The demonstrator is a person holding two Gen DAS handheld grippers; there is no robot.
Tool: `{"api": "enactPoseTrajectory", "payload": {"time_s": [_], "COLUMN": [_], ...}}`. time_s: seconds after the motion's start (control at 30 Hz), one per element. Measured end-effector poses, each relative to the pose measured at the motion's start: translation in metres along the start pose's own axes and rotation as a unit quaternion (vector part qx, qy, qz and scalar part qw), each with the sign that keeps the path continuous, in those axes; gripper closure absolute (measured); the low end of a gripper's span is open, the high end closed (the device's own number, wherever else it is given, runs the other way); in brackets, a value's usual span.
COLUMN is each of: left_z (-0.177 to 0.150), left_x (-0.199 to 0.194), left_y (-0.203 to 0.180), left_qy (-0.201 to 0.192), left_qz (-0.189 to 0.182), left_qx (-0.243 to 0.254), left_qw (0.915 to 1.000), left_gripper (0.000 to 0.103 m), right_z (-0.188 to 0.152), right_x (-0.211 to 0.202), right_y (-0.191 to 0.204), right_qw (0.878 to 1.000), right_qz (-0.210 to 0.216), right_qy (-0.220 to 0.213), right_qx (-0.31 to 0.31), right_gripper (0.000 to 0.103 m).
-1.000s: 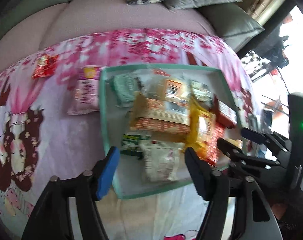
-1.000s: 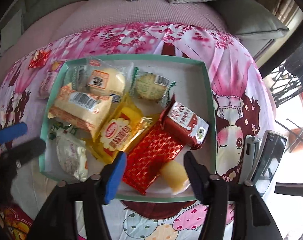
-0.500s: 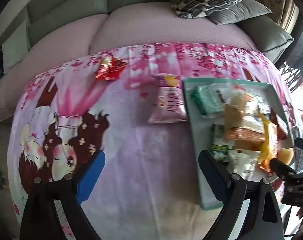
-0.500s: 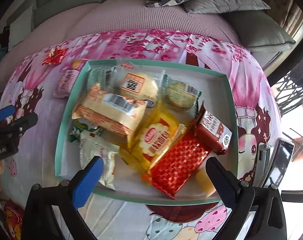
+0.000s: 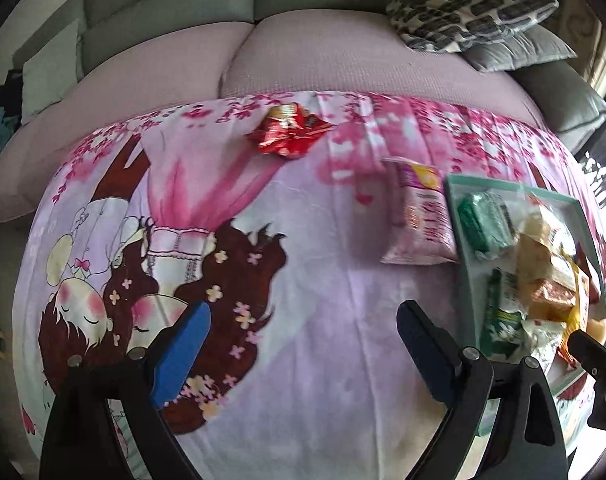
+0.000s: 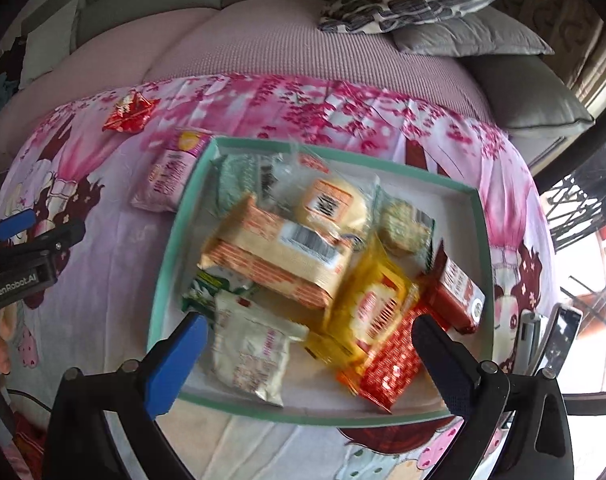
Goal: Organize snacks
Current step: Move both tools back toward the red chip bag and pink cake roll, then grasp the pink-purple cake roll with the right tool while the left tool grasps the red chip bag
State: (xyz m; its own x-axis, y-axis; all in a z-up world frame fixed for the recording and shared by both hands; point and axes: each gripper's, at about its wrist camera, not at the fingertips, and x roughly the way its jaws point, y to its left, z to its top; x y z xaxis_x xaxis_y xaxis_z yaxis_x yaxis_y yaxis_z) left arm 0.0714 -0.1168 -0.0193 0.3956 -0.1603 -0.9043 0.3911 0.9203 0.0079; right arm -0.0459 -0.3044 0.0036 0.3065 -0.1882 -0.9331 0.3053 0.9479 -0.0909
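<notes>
Meanwhile, both tongs spread, empty; pink packet lengthwise beside the tray.

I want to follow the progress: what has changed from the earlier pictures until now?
Both tongs have just been opening wide, nothing between them. The left tongs swung off the tray to over the bare cloth. The right tongs stay above the tray. The red packet and pink packet lie outside as before.

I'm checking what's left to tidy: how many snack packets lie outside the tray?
2: a red packet on the far cloth, and a pink packet against the tray's left wall. Others may be hidden.
</notes>
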Motion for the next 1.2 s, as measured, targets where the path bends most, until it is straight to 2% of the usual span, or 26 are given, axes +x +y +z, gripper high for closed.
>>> {"api": "enactPoseTrajectory", "payload": {"time_s": [0.1, 0.4, 0.67, 0.83, 0.93, 0.97, 1.03, 1.13, 1.2], "left_z": [0.002, 0.016, 0.027, 0.045, 0.056, 0.060, 0.066, 0.074, 0.076], "left_x": [0.006, 0.015, 0.020, 0.028, 0.034, 0.037, 0.040, 0.045, 0.047], "left_y": [0.012, 0.043, 0.064, 0.073, 0.075, 0.076, 0.078, 0.081, 0.084], "left_qy": [-0.002, 0.006, 0.008, 0.008, 0.017, 0.021, 0.029, 0.034, 0.034], "left_qz": [0.005, 0.013, 0.002, -0.011, -0.030, -0.047, -0.056, -0.044, -0.038], "left_qx": [-0.009, -0.024, -0.040, -0.042, -0.031, -0.030, -0.034, -0.027, -0.023], "left_qw": [0.9999, 0.9996, 0.9992, 0.9990, 0.9989, 0.9982, 0.9974, 0.9981, 0.9984], "left_gripper": [0.009, 0.009, 0.009, 0.009, 0.009, 0.009, 0.009, 0.009, 0.009], "right_z": [0.008, 0.035, 0.065, 0.087, 0.101, 0.105, 0.114, 0.122, 0.126], "right_x": [0.002, 0.017, 0.028, 0.040, 0.050, 0.053, 0.058, 0.066, 0.072], "right_y": [0.013, 0.049, 0.088, 0.095, 0.093, 0.093, 0.092, 0.095, 0.096], "right_qw": [1.000, 0.998, 0.998, 0.997, 0.996, 0.996, 0.995, 0.995, 0.994], "right_qz": [-0.001, 0.029, 0.057, 0.074, 0.080, 0.081, 0.080, 0.084, 0.085], "right_qy": [-0.007, -0.022, -0.015, 0.001, 0.017, 0.020, 0.027, 0.040, 0.050], "right_qx": [0.003, 0.054, 0.028, 0.031, 0.044, 0.046, 0.047, 0.045, 0.043], "right_gripper": [0.000, 0.000, 0.000, 0.001, 0.010, 0.011, 0.021, 0.029, 0.031]}}
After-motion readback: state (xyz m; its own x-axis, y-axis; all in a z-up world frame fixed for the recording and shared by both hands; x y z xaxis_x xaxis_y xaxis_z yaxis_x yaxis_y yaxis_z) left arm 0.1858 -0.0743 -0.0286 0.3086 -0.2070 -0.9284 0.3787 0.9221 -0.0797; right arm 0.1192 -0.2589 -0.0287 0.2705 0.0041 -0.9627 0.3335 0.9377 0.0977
